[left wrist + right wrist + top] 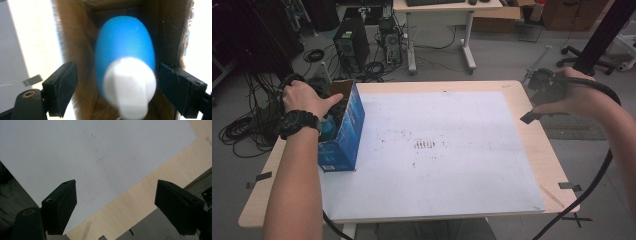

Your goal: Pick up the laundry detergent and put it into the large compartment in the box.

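Observation:
An open blue cardboard box point(348, 131) stands on the left side of the white sheet point(452, 165). My left hand point(304, 100) hovers over its mouth and covers the left gripper there. Down inside the brown box walls point(80, 37) is a blue bottle with a white cap point(125, 45). The left gripper point(117, 72) is open, with the cap between the jaws and a gap on each side. At the table's right edge the right gripper point(532, 100) point(116, 195) hangs open and empty over the corner of the sheet point(87, 150).
The wooden table point(544, 150) carries bits of black tape point(570, 186) near its edges. On the floor beyond it are computer towers point(349, 42), tangled cables point(247, 130) and a desk leg point(468, 45). An office chair base point(582, 55) stands at the right.

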A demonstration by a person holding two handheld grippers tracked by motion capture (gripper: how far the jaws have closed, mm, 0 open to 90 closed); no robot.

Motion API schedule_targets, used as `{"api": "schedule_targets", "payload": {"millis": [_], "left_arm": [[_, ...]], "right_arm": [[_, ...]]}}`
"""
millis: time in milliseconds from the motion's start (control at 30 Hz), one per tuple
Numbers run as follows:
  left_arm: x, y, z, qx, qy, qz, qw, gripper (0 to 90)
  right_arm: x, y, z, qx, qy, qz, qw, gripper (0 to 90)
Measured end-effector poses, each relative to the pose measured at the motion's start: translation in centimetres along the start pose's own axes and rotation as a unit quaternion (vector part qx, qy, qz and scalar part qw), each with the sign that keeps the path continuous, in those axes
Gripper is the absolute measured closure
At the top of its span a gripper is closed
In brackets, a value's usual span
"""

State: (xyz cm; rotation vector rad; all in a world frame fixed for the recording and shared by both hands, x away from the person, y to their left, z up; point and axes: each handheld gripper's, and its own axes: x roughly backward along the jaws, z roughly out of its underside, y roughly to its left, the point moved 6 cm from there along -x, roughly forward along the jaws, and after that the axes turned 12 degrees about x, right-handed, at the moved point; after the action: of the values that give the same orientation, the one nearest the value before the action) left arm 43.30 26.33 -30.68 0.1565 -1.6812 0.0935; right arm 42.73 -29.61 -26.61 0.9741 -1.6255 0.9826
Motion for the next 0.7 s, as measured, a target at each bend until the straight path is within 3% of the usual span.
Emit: {"api": "schedule_targets", "payload": {"millis": [133, 167, 433, 633, 700], "left_arm": [[1.1, 0.0, 0.3, -0.005, -0.009, 0.005, 0.9999, 15.6], [2.3, 0.0, 0.4, -0.009, -0.026, 0.005, 0.9996, 15.2], [5.7, -0.4, 1.0, -0.026, -0.06, 0.006, 0.9978, 13.3], [6.7, -1.0, 1.2, -0.033, -0.062, 0.007, 0.9975, 13.2], [6.9, -1.8, 1.4, -0.049, -0.065, 0.012, 0.9966, 12.9]], "right_arm": [[0.1, 0.1, 0.1, 0.0, -0.001, 0.001, 1.0, 17.8], [0.2, 0.1, 0.1, 0.0, -0.003, 0.002, 1.0, 17.8], [0.5, 0.4, 0.5, -0.005, -0.006, 0.003, 1.0, 17.8], [0.5, 0.5, 0.4, -0.005, -0.007, 0.002, 1.0, 17.7], [0.5, 0.6, 0.3, -0.004, -0.005, 0.002, 1.0, 17.7]]}}
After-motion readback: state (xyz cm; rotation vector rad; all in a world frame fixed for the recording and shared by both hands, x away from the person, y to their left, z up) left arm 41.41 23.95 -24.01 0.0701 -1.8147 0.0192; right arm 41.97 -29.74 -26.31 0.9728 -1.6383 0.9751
